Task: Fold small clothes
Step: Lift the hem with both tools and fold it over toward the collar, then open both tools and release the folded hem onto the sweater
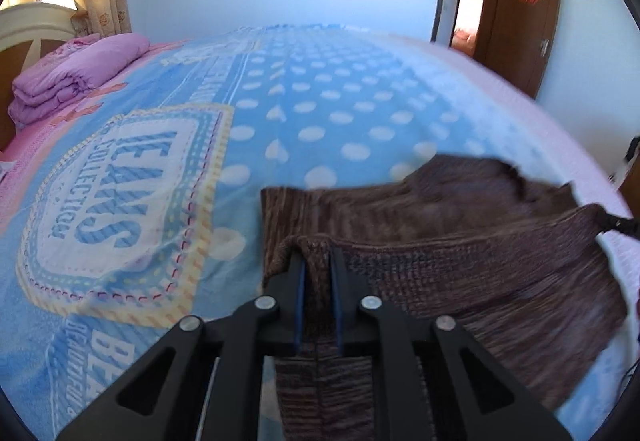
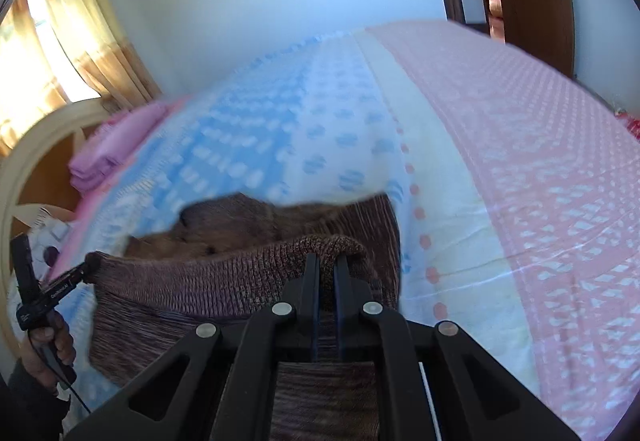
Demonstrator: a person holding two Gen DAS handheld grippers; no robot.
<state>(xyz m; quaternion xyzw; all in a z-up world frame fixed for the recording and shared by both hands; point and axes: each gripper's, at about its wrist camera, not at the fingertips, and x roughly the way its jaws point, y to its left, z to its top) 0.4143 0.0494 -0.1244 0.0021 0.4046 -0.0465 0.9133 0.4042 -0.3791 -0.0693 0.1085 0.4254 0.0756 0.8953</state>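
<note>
Pinching the brown knit garment [image 1: 460, 261] with both grippers' fingers above a blanket [image 1: 132, 201] printed "JEANS COLLECTION".

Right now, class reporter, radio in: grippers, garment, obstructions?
Left hand-held gripper shut on brown knit garment. Right hand-held gripper shut on same edge. Garment lifted over bed. Nothing blocking the fold.

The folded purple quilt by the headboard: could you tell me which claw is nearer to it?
Left. The left claw grips the brown knit garment at the corner toward the purple quilt; the right claw holds the opposite corner, farther away.
</note>
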